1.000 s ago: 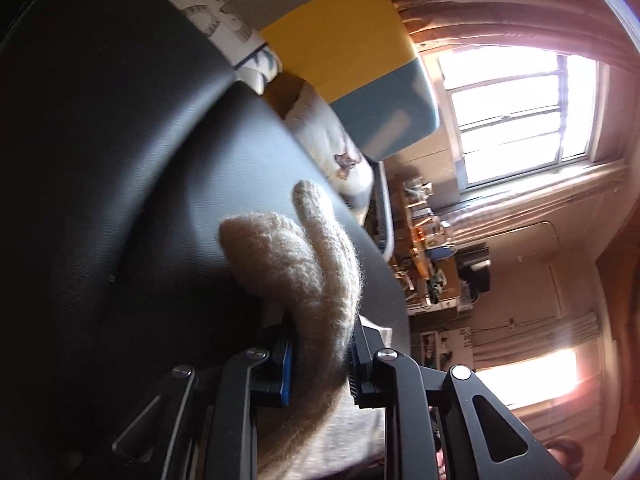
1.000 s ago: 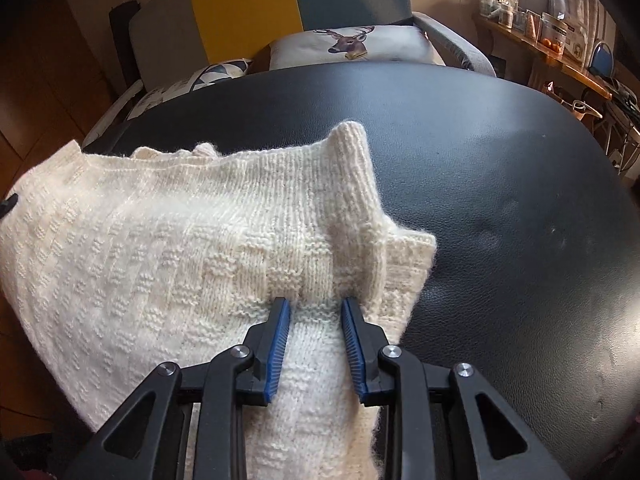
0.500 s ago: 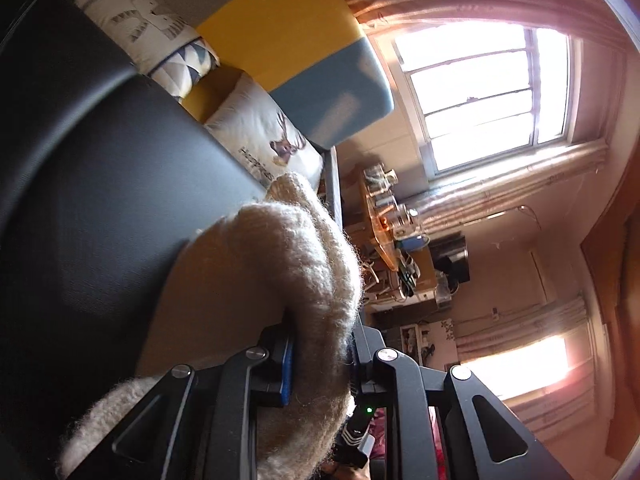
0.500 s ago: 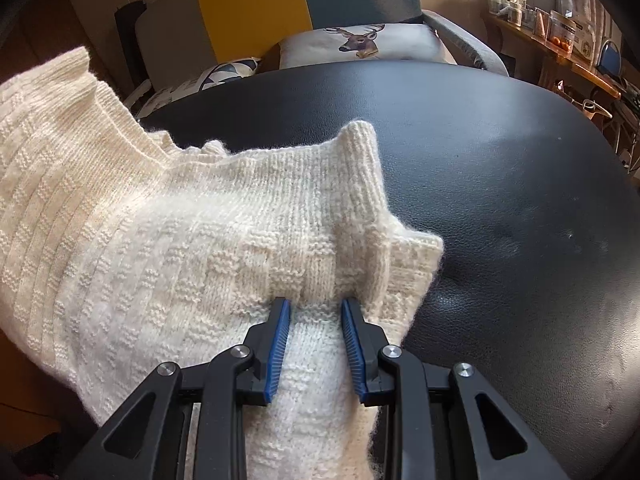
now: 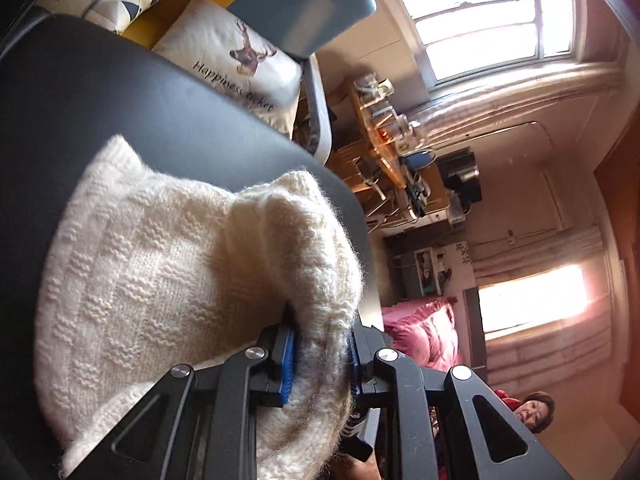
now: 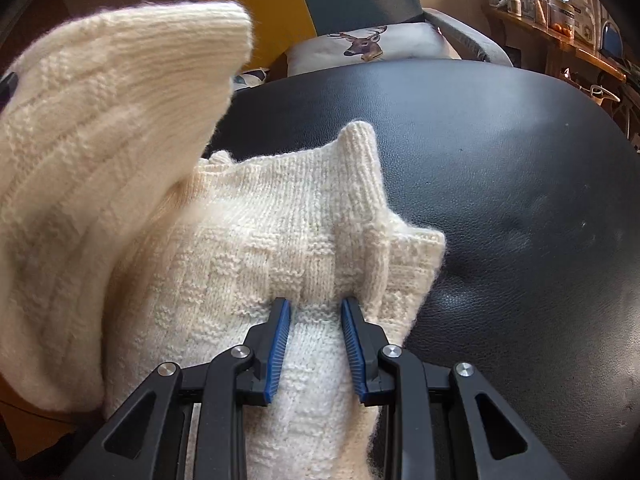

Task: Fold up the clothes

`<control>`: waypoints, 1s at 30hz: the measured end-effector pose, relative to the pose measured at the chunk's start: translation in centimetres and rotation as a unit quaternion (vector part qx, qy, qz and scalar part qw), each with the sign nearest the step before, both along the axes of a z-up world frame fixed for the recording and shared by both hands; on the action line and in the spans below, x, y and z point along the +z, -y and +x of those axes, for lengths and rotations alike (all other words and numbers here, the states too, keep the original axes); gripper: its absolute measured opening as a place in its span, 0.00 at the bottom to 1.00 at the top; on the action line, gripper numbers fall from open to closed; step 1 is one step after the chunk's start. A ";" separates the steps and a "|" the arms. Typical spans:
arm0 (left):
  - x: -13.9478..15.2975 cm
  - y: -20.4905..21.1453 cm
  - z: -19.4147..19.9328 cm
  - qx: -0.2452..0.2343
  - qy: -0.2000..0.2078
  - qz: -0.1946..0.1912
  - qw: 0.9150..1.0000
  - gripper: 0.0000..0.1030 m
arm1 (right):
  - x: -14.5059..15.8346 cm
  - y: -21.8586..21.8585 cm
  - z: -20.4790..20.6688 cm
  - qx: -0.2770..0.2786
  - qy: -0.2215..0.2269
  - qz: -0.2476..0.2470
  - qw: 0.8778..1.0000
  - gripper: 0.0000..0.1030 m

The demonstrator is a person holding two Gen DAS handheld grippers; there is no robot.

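Cream chunky-knit sweater [image 6: 248, 248] spread on black leather table [image 6: 500, 168] | right tongs [image 6: 314, 312] clamped on near hem | left tongs [image 5: 320, 344] clamped on raised, probably sleeve-side, edge, leftward.

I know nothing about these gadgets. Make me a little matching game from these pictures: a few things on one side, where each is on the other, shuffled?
Things:
1. cream knitted sweater
2. deer cushion
3. pink bedding
4. black padded surface

Places or states:
a. below a bright window
b. under the knitwear
c. on the sofa
d. pinched by both grippers

Pairs: 1-d, 2-c, 3-a, 4-b
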State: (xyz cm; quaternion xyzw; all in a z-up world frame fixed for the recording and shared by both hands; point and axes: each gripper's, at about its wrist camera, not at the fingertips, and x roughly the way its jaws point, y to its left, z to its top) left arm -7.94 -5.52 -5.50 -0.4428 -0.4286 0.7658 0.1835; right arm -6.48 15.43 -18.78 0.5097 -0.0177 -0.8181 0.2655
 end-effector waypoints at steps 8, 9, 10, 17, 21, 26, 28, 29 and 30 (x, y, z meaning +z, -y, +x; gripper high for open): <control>-3.1 -4.5 -1.4 -0.033 0.035 -0.039 0.998 0.20 | 0.0 -1.0 0.0 -0.003 0.001 -0.025 1.000 0.27; -3.5 -4.9 -1.5 -0.034 0.038 -0.043 0.998 0.20 | 0.0 -1.2 0.0 -0.004 0.001 -0.030 1.000 0.27; -3.8 -5.3 -1.6 -0.035 0.039 -0.048 0.997 0.20 | -0.1 -1.4 0.1 -0.004 0.000 -0.034 0.999 0.27; -4.5 -5.2 -1.1 -0.041 0.050 0.020 0.998 0.53 | -0.2 -3.0 0.4 -0.005 -0.011 -0.078 0.997 0.26; -1.6 -3.2 0.9 -0.056 0.028 0.060 0.996 0.61 | 0.1 -5.4 0.5 -0.015 0.008 -0.130 0.991 0.26; 0.6 2.3 5.6 -0.045 -0.008 0.050 0.998 0.64 | 2.7 -8.3 2.3 -0.018 -0.008 -0.126 0.992 0.27; 0.7 4.7 8.0 -0.037 -0.022 0.017 0.999 0.65 | 4.8 -8.6 3.2 -0.001 -0.026 -0.121 0.992 0.27; 0.4 5.6 9.1 -0.035 -0.026 0.000 0.999 0.65 | 6.0 -8.5 3.7 0.012 -0.037 -0.123 0.992 0.27; 0.0 6.6 10.1 -0.033 -0.030 -0.018 0.999 0.65 | 7.5 -8.3 4.1 0.031 -0.045 -0.128 0.990 0.29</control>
